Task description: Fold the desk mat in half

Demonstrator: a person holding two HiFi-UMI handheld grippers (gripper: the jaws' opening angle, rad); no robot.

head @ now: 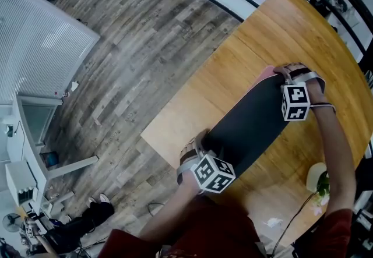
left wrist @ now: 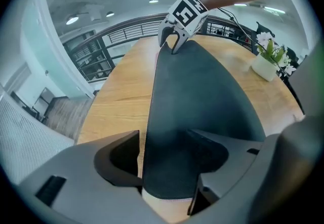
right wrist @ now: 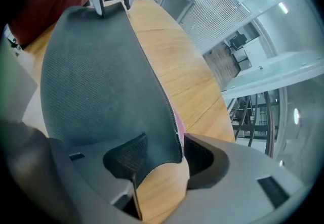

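Office space, wood-plank floor [head: 145, 47] and a glass railing behind, with a long wooden tabletop [head: 280, 24] running across it. The desk mat [head: 247, 126] lies flat on the tabletop, stretched between the two tools, one short end at each.

Left tool [left wrist: 164, 165]: released. The jaws stand wide apart and the mat's rounded near corner lies between them, but the pads are not pressing it. Bare wood shows just under the tips.

Right tool [right wrist: 162, 160]: also released, jaws apart. The mat's edge and corner sit in the gap, closer to the right-hand pad. I read it as not clamped.

The mat shows only its dark textured underside. A thin pink strip [right wrist: 178, 122] peeks out along the edge by the right tool, so this looks like two layers, pink face inside. Each tool sees the other at the far end of the mat.

A white pot with a flowering plant [left wrist: 266, 58] stands to the right of the left tool, well apart from the mat.

Progress, as a judgement: the fold looks done. The mat is doubled over, lying down, with its edges roughly lined up at both ends. What's left is small: back both tools off the mat, and maybe press the crease or square up the slightly offset pink edge. Whether the layers match along the whole length can't be told from here.
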